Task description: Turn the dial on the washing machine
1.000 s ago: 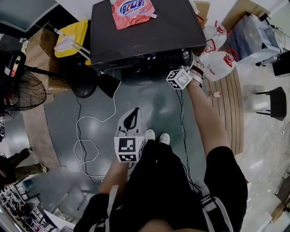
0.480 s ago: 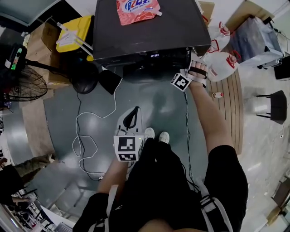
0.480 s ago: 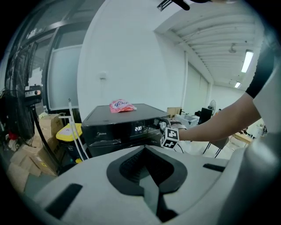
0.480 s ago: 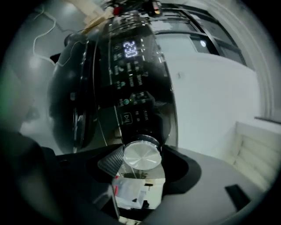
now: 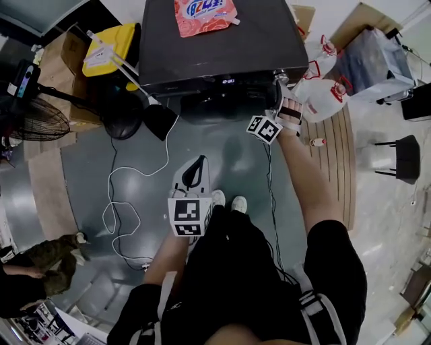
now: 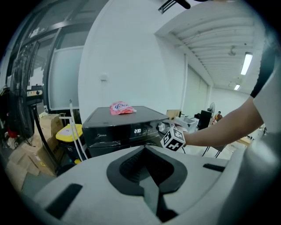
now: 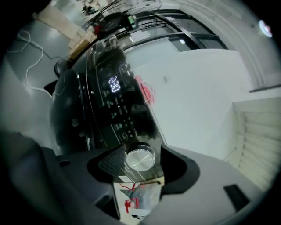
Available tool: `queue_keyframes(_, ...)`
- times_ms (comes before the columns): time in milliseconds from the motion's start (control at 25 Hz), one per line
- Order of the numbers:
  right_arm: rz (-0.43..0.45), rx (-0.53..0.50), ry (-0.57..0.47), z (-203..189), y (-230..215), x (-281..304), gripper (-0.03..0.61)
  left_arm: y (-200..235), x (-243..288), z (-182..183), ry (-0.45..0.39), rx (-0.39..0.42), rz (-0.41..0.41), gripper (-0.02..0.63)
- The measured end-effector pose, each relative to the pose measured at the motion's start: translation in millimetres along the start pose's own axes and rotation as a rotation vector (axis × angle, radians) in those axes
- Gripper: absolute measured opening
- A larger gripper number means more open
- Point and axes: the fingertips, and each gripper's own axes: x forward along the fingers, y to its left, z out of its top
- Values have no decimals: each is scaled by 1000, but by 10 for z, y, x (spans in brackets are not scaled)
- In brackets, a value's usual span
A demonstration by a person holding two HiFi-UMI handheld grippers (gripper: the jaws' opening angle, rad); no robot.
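The washing machine [image 5: 222,47] stands at the top centre of the head view, dark-topped, with a pink pouch [image 5: 204,12] lying on its lid near the top edge. The dial [image 7: 139,159], a round silver knob, sits at the right end of the control panel, right of the lit display [image 6: 137,131].

The right gripper [image 5: 279,91] reaches out on a straight arm to that corner of the machine. In the right gripper view its jaws stand on either side of the dial, closed against its rim and grasping it.

The left gripper [image 6: 145,154] is held low, close to the person's body at the centre of the head view, well apart from the machine. Its jaws are clenched together with nothing between them.

A yellow bin [image 5: 111,50] stands at the upper left beside the machine, and a white cable [image 5: 135,182] loops across the grey floor [image 5: 87,175] at the left.
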Motion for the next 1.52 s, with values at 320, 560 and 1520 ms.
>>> queue_keyframes(320,-17,456,-176,498,-877,-1066,9,-54,-179,403,-104,0,-22,-5)
queue_keyframes(560,0,720,-290,776,-1571,-1930,8,-129,-404,766,-189,12,-45,-5)
queue_keyframes(1520,11,1068,-368,807,-2055,-3374,8,-657,-969,1306,-340,87,-144,-5)
